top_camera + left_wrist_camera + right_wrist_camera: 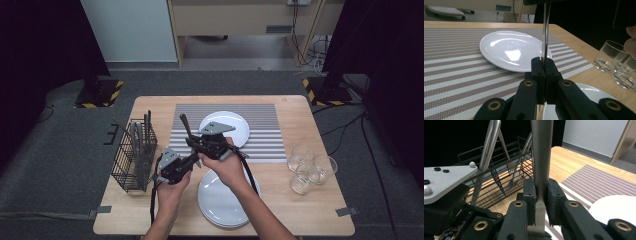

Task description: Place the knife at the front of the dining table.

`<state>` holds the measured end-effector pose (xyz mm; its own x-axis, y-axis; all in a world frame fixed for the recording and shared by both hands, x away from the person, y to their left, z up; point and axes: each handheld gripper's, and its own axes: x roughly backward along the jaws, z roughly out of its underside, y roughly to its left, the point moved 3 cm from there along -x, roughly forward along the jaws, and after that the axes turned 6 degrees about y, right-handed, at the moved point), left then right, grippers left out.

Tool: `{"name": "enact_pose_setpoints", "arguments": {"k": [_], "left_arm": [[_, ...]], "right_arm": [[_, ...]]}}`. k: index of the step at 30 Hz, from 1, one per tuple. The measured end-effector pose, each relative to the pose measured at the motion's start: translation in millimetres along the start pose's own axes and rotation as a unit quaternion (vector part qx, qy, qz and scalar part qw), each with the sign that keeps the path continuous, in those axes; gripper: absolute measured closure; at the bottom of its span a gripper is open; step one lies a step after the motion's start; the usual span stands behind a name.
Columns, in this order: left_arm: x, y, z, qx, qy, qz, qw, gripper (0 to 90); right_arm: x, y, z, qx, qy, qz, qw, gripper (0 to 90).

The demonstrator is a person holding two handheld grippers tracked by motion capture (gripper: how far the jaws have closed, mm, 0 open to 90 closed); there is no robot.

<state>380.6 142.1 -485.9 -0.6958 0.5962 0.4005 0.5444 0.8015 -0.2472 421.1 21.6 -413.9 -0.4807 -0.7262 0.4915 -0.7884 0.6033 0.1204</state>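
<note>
Above the wooden table (300, 210), both the left claw (543, 65) and right claw (541, 192) clamp one knife (541, 157).

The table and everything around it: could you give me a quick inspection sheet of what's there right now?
Surface: wooden table with a striped placemat.
Job's things: one metal utensil, upright, clamped by both grippers; which kind cannot be told.
Clutter: white plate on the placemat; stack of plates near the front edge; three glasses at the right; black wire caddy holding cutlery at the left.
Grippers: left gripper and right gripper, each shut on the utensil.
Cables: black cable trailing from the right gripper.
Surroundings: grey carpet, dark curtains, wooden furniture behind.
</note>
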Motion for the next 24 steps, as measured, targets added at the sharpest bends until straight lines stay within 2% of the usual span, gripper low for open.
{"name": "enact_pose_setpoints", "arguments": {"k": [5, 9, 11, 14, 15, 19, 24], "left_arm": [[1.3, 0.3, -0.4, 0.001, -0.003, -0.002, 1.0000, 88.9], [3.8, 4.2, -0.4, 0.010, -0.006, -0.004, 0.9999, 89.0], [5.4, 6.5, -0.6, 0.013, -0.007, -0.008, 0.9999, 88.9], [6.9, 9.1, -1.0, 0.017, -0.009, -0.011, 0.9998, 89.0], [7.2, 9.8, -1.1, 0.017, -0.010, -0.012, 0.9997, 89.0], [7.3, 11.0, -1.2, 0.017, -0.009, -0.014, 0.9997, 88.9], [6.9, 13.4, -1.3, 0.014, -0.008, -0.019, 0.9997, 89.0]], "right_arm": [[0.6, 0.7, -0.9, 0.003, -0.004, 0.002, 1.0000, 79.1], [2.1, 0.8, -1.5, 0.003, -0.009, 0.002, 1.0000, 74.6], [3.6, 0.8, -2.1, 0.006, -0.013, 0.007, 0.9999, 67.4], [4.8, 0.3, -1.7, 0.012, -0.011, 0.013, 0.9998, 62.5], [6.2, -0.9, 0.0, 0.009, -0.011, 0.015, 0.9998, 57.5], [7.9, -2.7, 3.5, 0.011, -0.008, 0.010, 0.9998, 51.7], [13.6, -7.8, 9.1, 0.000, -0.016, 0.008, 0.9998, 41.5]]}}
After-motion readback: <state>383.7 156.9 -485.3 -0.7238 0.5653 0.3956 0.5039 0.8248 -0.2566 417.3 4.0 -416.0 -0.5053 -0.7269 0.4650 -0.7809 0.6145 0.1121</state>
